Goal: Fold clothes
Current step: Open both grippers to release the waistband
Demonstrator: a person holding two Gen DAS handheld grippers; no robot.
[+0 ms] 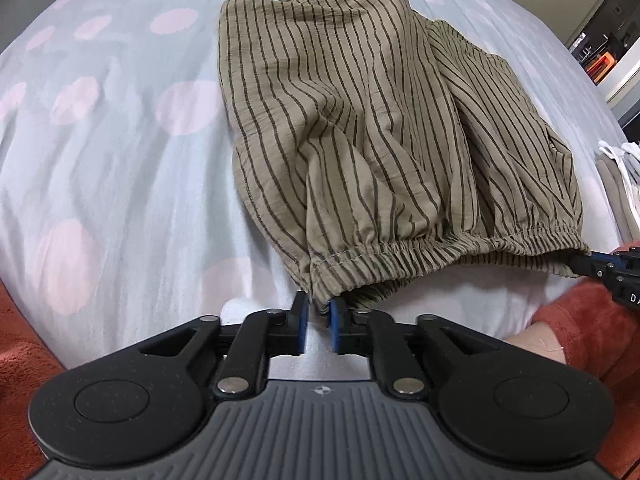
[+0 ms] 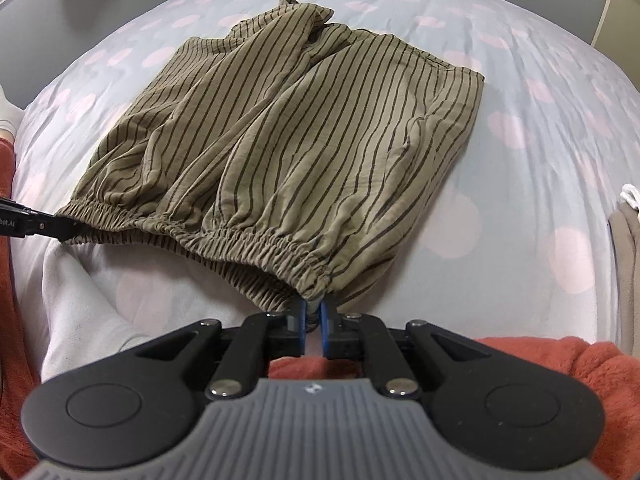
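Both tools are clamped on the elastic waistband: left tool (image 1: 319,312) at its left end, right tool (image 2: 314,314) at its right. Striped trousers (image 1: 360,128) lie on the dotted bed (image 1: 100,140) (already doubled, apparently). Keep the waistband taut and level, both ends moving together.

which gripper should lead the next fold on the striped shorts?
Neither clearly. The left gripper and right gripper each pinch a corner of the shorts' waistband; likely both lift together.
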